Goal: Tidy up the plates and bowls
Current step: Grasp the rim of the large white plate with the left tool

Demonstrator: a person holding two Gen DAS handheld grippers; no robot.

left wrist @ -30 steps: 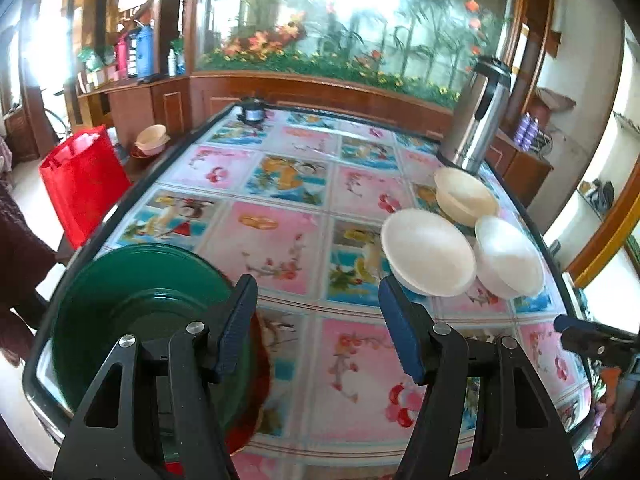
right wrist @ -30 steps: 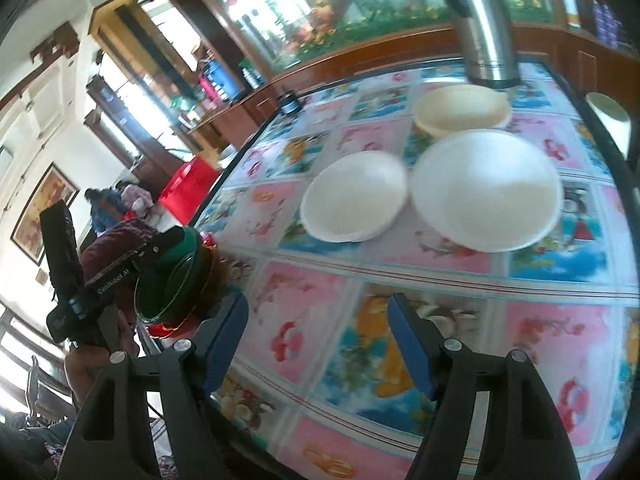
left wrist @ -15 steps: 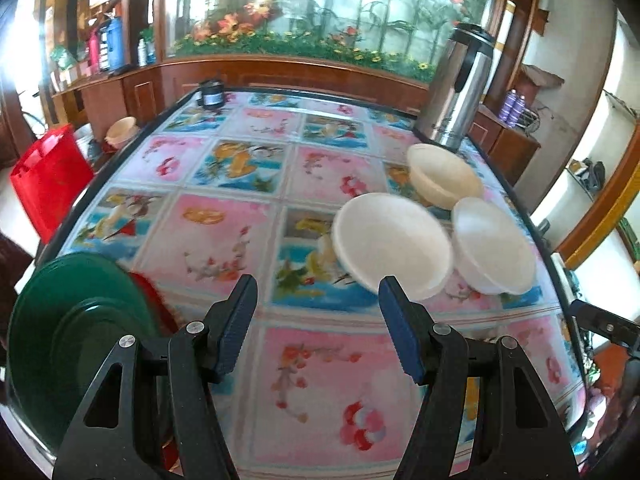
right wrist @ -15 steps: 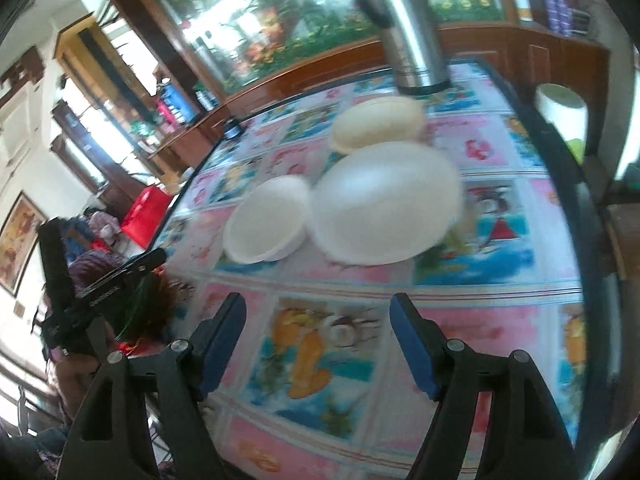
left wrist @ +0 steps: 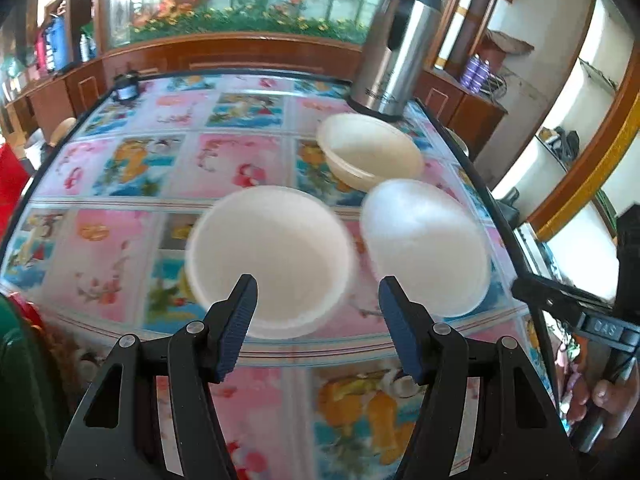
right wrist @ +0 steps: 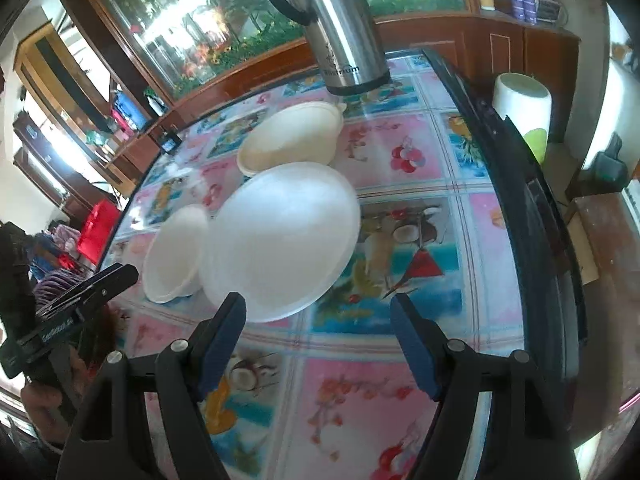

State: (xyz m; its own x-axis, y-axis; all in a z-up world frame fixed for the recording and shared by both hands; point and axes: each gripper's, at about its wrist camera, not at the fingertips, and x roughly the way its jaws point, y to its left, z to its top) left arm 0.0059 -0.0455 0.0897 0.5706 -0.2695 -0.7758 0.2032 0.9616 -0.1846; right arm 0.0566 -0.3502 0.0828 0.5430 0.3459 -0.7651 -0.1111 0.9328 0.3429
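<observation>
Three pale dishes sit on the picture-tiled table. A white bowl lies just ahead of my open, empty left gripper. To its right lies a white dish turned upside down, and behind them a cream bowl. In the right wrist view the upside-down dish is just ahead of my open, empty right gripper, with the white bowl to its left and the cream bowl behind. A green bowl on something red shows at the left edge.
A steel thermos jug stands at the table's far right corner, close behind the cream bowl. A small dark jar sits at the far left. The table's black edge runs along the right. A white bin stands beyond it.
Both grippers have moved forward and right toward the white dishes, which now look larger. The green bowl has slid to the left edge of the left view. Both stay open.
</observation>
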